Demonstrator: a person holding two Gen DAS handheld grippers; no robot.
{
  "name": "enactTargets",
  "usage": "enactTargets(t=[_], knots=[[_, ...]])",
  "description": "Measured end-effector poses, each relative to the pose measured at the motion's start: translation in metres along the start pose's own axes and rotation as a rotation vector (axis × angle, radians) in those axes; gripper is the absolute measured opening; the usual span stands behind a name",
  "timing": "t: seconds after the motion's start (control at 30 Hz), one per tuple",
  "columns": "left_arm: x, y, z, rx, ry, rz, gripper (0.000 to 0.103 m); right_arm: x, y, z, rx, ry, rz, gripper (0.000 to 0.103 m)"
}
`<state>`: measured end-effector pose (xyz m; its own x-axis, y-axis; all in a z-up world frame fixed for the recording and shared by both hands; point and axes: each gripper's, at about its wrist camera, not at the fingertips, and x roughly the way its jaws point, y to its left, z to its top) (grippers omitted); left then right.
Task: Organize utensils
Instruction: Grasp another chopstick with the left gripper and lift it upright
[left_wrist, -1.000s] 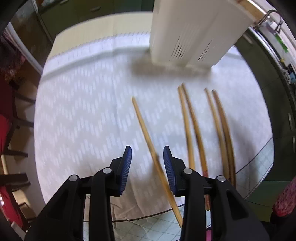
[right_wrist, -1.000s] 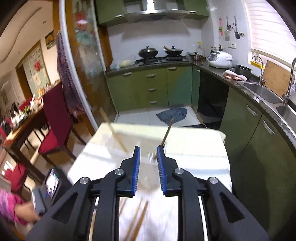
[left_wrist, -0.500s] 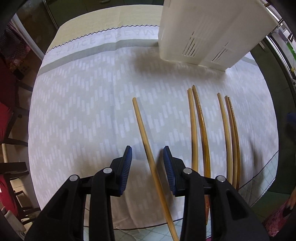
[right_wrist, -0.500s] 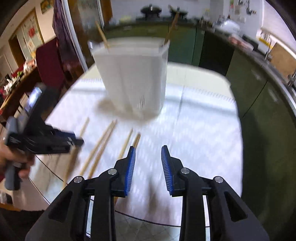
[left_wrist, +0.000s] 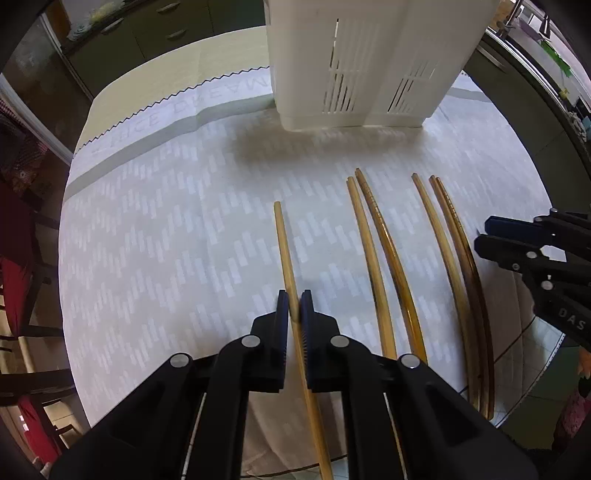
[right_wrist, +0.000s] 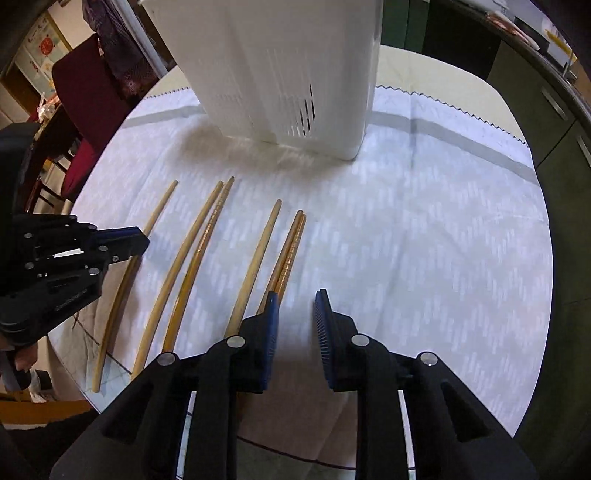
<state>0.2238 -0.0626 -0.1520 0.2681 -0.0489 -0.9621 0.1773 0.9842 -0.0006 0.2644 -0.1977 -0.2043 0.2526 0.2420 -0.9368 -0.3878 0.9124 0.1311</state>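
A: Where is the single chopstick (left_wrist: 283, 243) sitting, measured from the white utensil holder (left_wrist: 354, 62)?

B: It lies flat on the patterned tablecloth (left_wrist: 166, 240), on the near side of the holder and well apart from its base, with its tip pointing toward the holder. It is the leftmost stick, off by itself.

A: And the left gripper (left_wrist: 294, 308)?

B: Clamped on that chopstick about midway along. The blue pads have just closed onto it, and the stick runs straight between them and on under the gripper body toward the table's near edge.

A: The other sticks?

B: Five more lie to the right of the held one, all roughly pointing at the holder: a close pair (left_wrist: 373, 240), then a group of three (left_wrist: 447, 240) nearer the holder's right side.

A: What about the right gripper (right_wrist: 295, 314)?

B: Its jaws stand slightly apart, having just been narrowing, and nothing is between them. It hangs over bare cloth just right of the rightmost chopsticks (right_wrist: 291, 247), whose near ends pass behind its left finger. Whether that finger touches them I cannot tell.
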Motion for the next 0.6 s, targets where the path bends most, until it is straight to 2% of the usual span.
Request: enactTargets(t=[0.27, 0.6], knots=[[0.001, 0.001, -0.001, 0.005, -0.009, -0.013, 0.007, 0.011, 0.011, 0.006, -0.005, 0.018, -0.009, 0.021], [-0.002, 0.016, -0.004, 0.013, 0.003, 0.004, 0.007, 0.025, 0.026, 0.013, -0.046, 0.059, -0.092, 0.021]])
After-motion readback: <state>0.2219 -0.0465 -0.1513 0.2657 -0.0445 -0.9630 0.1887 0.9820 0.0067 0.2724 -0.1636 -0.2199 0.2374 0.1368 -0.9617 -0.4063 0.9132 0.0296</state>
